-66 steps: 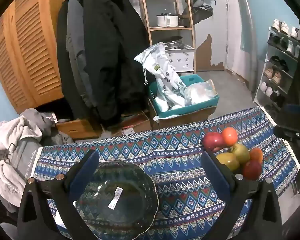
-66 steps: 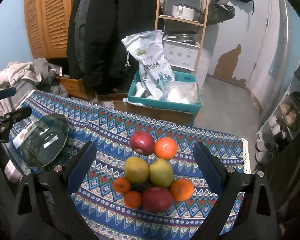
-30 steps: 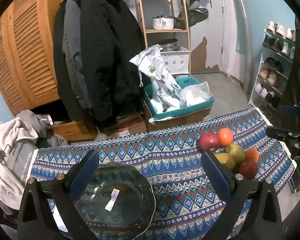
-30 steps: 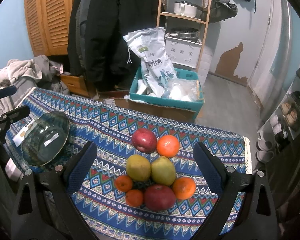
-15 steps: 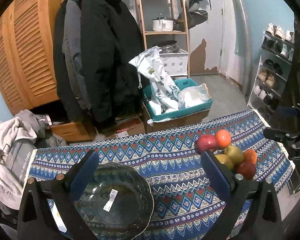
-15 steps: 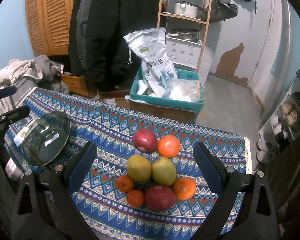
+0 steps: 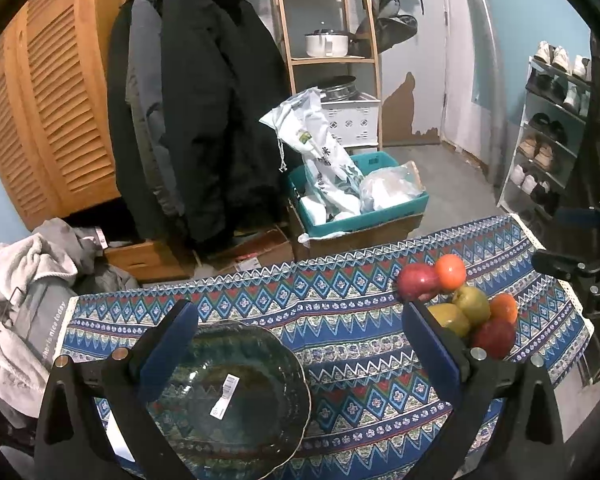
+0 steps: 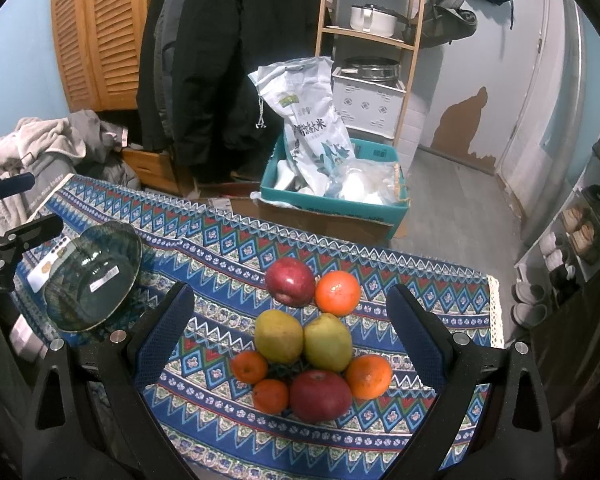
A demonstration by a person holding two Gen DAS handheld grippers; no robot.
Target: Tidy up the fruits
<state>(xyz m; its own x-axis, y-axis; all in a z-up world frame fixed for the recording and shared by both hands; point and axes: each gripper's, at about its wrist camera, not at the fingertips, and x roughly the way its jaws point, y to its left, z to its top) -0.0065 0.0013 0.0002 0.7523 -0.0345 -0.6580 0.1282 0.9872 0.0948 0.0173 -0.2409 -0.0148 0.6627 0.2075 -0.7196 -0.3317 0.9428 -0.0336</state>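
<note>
A table with a blue patterned cloth [image 8: 228, 248] holds a pile of fruit and a glass bowl [image 8: 92, 276]. The fruit sits on the right side of the table, and the bowl sits on the left side, well apart from the fruit. The right gripper [image 8: 288, 320] hangs right above the fruit with its two fingers spread wide and nothing between them. Under it there are two red apples, one far [image 8: 291, 286] and one near [image 8: 320, 396], two yellow-green pears [image 8: 278, 336] side by side in the middle, and some oranges around them, with the biggest one [image 8: 337, 293] just beside the far apple. The left gripper [image 7: 300, 344] hangs over the bowl, and its fingers are wide apart too, holding nothing. From the left wrist camera, the bowl [image 7: 228, 396] lies low between the fingers and has a small white sticker [image 7: 224, 394] inside it. The bowl has no fruit in it. So the right hand's gripper is much closer to the fruit, and the fruit lies straight below and ahead of it. It looks like the sorting has not started. A good guess is that the right gripper should go down, pinch one fruit, and carry it left to the bowl. The round fruit may roll if a finger bumps its neighbor, since they touch each other.
</note>
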